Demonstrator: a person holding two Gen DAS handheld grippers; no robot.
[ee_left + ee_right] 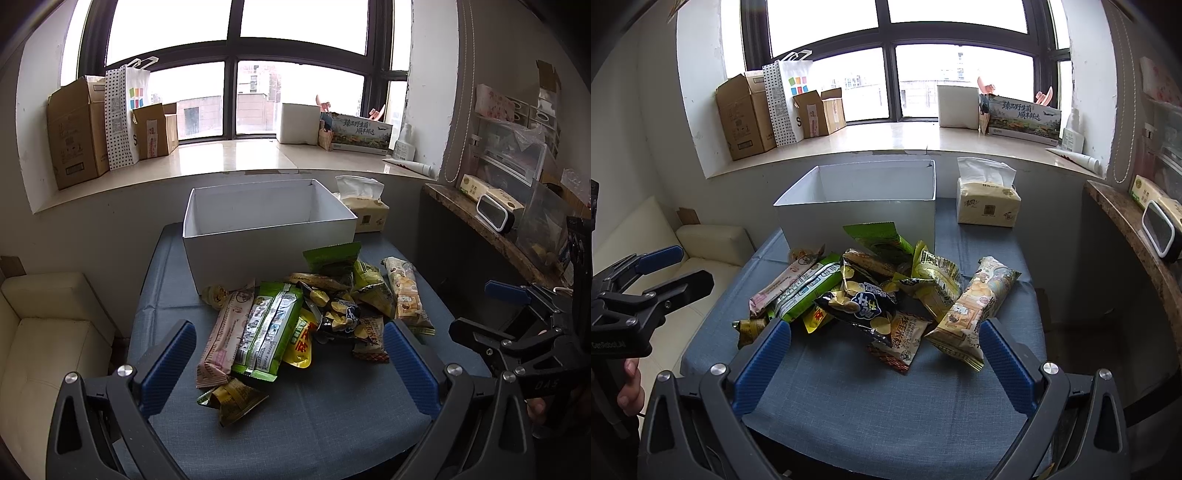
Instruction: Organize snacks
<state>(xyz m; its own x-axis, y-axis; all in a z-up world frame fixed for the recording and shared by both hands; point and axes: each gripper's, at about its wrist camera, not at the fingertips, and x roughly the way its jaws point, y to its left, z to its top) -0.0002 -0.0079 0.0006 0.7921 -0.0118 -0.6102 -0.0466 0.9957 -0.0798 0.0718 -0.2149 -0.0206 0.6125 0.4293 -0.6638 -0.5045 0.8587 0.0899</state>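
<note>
Left wrist view: we hold both grippers, left gripper (pixel 290 354) and right gripper (pixel 884 354), spread and empty before the snack pile (pixel 310 314), which awaits sorting into the box (pixel 266 236) behind.

Left gripper (pixel 288 360) frame: black plastic arms with triangular cut-outs, round silver screws at the pivots.
Left gripper fingers (pixel 168 365): blue ribbed pads on black backing.
Right gripper (pixel 884 363) frame: the same black arms and silver screws.
Right gripper fingers (pixel 1006 369): blue ribbed pads.
Markings: white lettering on both black bodies, too small to read surely.
</note>
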